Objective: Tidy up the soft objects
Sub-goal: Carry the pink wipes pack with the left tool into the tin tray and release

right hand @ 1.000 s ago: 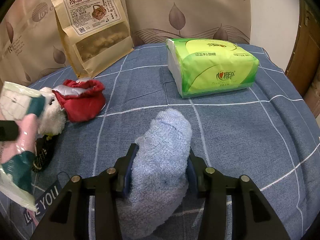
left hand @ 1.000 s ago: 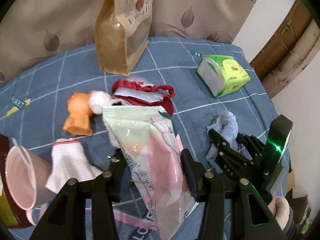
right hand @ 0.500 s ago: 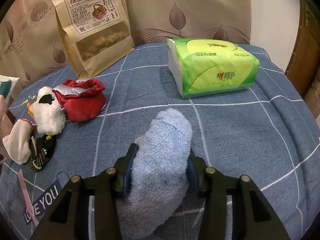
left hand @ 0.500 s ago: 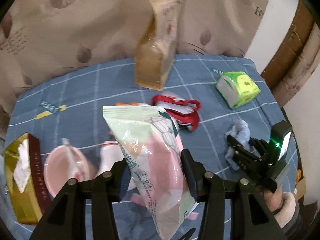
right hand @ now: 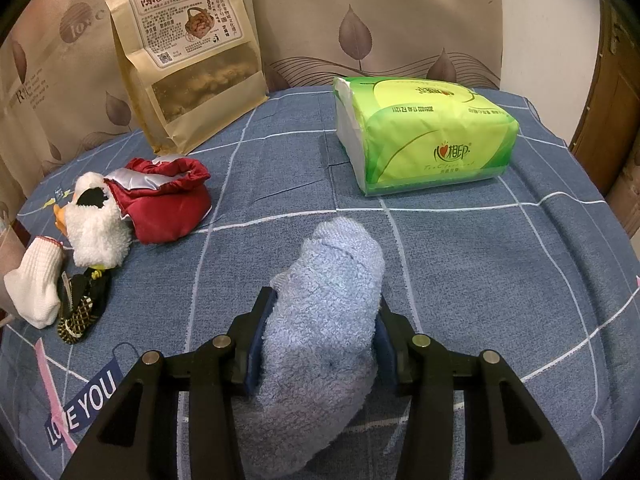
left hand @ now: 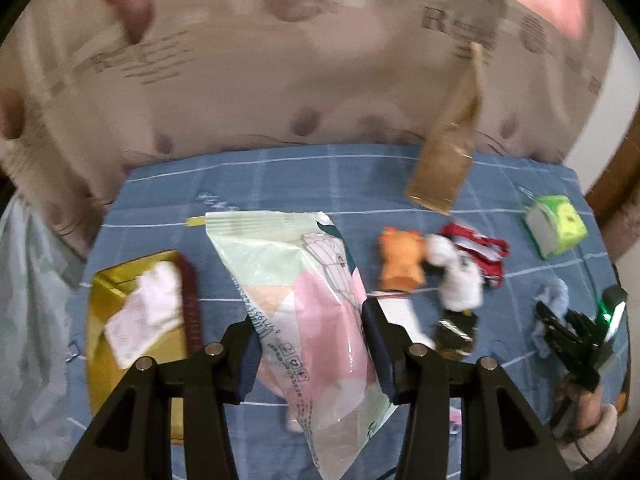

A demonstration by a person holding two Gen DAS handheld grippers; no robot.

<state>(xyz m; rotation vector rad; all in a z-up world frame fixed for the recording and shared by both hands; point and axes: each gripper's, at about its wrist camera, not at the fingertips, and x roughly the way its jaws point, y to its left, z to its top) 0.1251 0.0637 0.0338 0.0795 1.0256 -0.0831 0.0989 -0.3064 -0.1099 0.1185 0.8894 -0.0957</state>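
blue checked cloth (right hand: 460, 264), leaf-patterned curtain (right hand: 360, 20) behind

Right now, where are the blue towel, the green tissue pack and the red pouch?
Blue towel (right hand: 328, 304), right wrist view, fluffy middle.
Tissue pack (right hand: 432, 136), right wrist view, green front face.
Red pouch (right hand: 168, 208), right wrist view, rounded red side.

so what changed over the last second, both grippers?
The left gripper, shut on the pastel plastic wipes pack, carried it up and leftward, out of the right wrist view; the gold box is now beside it. The right gripper stayed clamped on the fluffy blue sock, unmoved.
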